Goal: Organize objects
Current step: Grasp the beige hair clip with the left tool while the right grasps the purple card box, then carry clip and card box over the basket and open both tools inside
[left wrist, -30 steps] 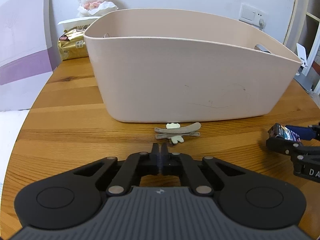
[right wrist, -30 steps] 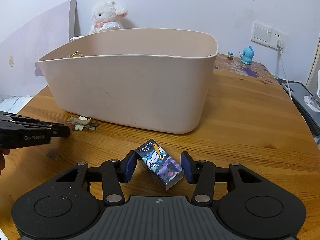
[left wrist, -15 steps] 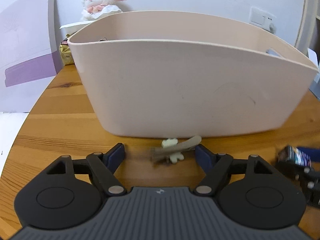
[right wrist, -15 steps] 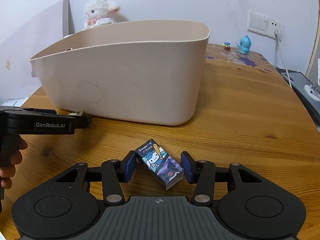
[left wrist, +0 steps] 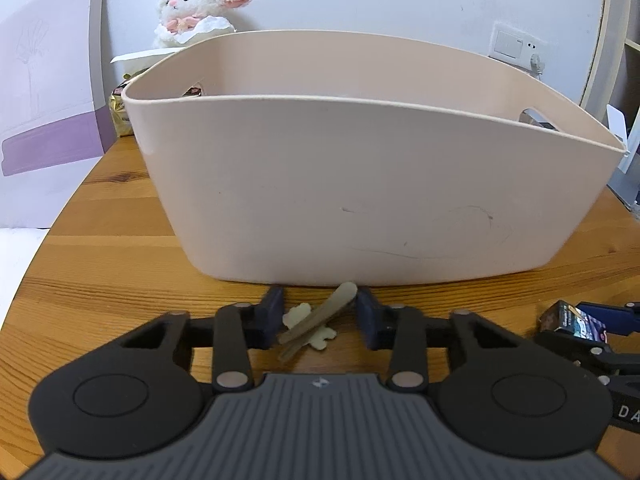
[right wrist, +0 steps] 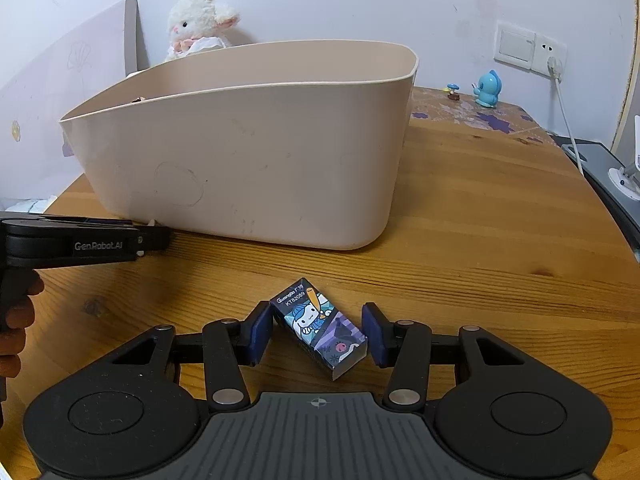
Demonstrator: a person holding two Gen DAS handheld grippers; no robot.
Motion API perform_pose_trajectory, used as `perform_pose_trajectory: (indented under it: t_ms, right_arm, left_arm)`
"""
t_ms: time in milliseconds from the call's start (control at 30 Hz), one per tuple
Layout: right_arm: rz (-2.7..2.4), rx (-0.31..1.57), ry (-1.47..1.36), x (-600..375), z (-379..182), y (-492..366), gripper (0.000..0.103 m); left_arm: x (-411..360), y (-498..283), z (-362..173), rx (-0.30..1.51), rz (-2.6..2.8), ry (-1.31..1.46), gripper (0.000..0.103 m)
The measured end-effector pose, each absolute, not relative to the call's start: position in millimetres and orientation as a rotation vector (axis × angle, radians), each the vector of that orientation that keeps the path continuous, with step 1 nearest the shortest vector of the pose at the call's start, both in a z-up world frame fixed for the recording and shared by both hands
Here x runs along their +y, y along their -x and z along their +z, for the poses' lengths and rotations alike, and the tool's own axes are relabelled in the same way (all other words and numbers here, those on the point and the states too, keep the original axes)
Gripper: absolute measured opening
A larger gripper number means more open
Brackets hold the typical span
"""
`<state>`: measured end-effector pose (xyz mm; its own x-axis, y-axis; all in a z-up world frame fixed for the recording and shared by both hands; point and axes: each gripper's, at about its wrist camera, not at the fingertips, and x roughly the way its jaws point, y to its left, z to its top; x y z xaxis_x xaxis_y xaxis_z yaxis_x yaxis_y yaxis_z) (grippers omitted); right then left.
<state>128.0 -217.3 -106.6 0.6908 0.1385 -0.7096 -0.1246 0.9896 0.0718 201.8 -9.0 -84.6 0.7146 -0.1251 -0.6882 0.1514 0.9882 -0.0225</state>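
A large beige plastic bin (left wrist: 360, 184) stands on the round wooden table (left wrist: 100, 264); it also shows in the right wrist view (right wrist: 256, 160). A small beige hair clip with a cream flower (left wrist: 316, 326) lies just in front of the bin, between the fingers of my open left gripper (left wrist: 319, 320), which is close to the bin wall. My right gripper (right wrist: 318, 336) is open around a small dark box with cartoon print (right wrist: 320, 328) lying on the table; the box also shows in the left wrist view (left wrist: 572, 320). The left gripper's side (right wrist: 84, 244) shows in the right wrist view.
A white plush lamb (left wrist: 196, 12) and gold packets (left wrist: 118, 116) sit behind the bin. A purple-white board (left wrist: 44, 96) leans at the left. A blue figurine (right wrist: 488, 90), wall sockets (right wrist: 528, 48) and a cable (right wrist: 568, 128) are at the back right.
My left gripper opened and moved forward until the hair clip came between its fingers, and the clip turned to a slant. The right gripper stayed open around the box.
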Motion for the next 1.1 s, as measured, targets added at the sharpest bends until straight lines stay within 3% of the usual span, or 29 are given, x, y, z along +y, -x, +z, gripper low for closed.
perform_pose_trajectory:
  t_ms: [100,467,533,1100]
  right_arm:
    - [0.145,0.795,-0.025,-217,-106,-126,0.045]
    - [0.151,0.779,-0.036,-219,-100,-118,0.045]
    - [0.152,0.772,-0.039,-221,-97,-117,0.045]
    - [0.186,0.691,-0.042,-218,-65,-99,0.045]
  left_arm:
    - [-7,-197,-84,0.758,-0.15,-0.04,0.034]
    - [-4,-184,-83,0.759,-0.185,-0.029,0.032]
    - [-3,-180,-82,0.76,-0.197,-0.028,0.011]
    - [5,-149,-62,0.712,-0.221,-0.031,0.011]
